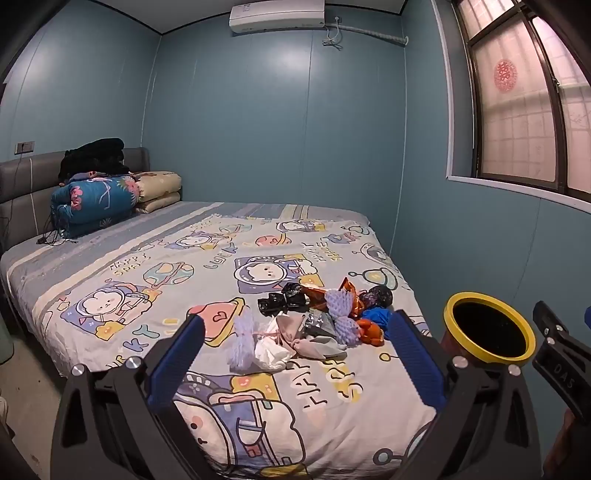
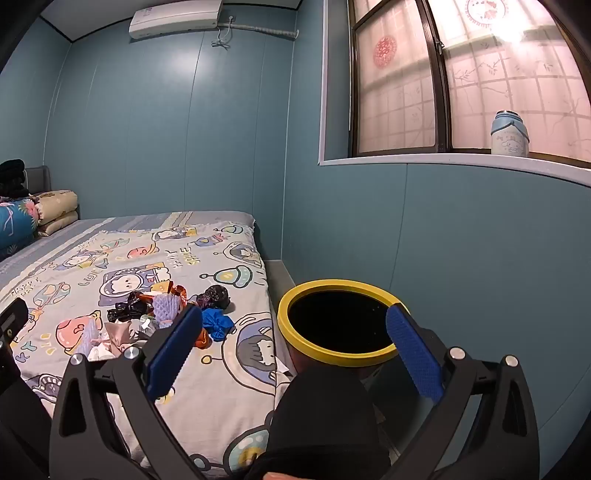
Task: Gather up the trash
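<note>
Both tongs, left tongs (image 1: 295, 336) and right tongs (image 2: 295, 332), gape empty; beyond the left, the tangled trash pile (image 1: 317, 325) risks multi-item snags, spilling short of the bin (image 2: 340, 325).

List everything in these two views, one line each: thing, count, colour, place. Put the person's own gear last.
trash pile: one heap of many pieces, purple, black, orange, blue, white and pink, on the bed near its right edge
bin: one, yellow rim, dark inside, on the floor right of the bed
bed: one, cartoon-print cover, against the blue walls
folded quilts: a stack, blue floral and beige, at the headboard
dark clothes: one bundle, black, on top of the quilts
air conditioner: one, white, high on the far wall
window: one, dark frame, pink light, right wall
bottle: one, pale blue, on the windowsill
left hand-held gripper: black, blue pads, open, empty
right hand-held gripper: same, open, empty
</note>
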Tool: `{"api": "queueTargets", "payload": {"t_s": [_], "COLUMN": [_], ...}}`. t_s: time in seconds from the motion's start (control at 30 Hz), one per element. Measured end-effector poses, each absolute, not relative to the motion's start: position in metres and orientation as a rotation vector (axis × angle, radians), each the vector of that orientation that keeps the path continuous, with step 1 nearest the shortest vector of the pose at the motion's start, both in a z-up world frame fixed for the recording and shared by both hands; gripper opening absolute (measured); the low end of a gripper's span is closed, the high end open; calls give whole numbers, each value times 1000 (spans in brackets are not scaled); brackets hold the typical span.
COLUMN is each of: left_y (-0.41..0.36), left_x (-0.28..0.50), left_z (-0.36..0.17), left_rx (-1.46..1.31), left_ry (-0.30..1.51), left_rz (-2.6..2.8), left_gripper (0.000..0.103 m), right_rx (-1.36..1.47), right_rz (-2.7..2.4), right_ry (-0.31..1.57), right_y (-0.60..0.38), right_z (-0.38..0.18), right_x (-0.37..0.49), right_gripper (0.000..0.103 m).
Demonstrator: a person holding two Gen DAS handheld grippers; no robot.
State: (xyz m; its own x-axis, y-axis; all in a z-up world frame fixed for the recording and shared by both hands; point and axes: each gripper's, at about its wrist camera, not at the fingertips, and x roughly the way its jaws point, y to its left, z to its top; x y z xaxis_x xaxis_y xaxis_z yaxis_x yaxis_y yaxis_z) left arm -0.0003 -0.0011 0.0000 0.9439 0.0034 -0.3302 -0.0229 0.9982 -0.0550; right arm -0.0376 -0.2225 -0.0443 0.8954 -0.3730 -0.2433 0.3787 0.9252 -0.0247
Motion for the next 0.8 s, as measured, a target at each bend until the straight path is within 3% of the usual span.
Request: {"api": "queueTargets", "payload": {"t_s": [0.8], "left_y": [6], "left_x": [4], "left_z": [-11], "left_rx": [-74], "left_ry": [382], "left_rz": [22], "left_gripper": [96], "right_rx": [22], "right_rz": [-386], "right_ry": [256], "right_y": [-224], "right_z": [-46], "right_x": [-36], "right_gripper": [95]}}
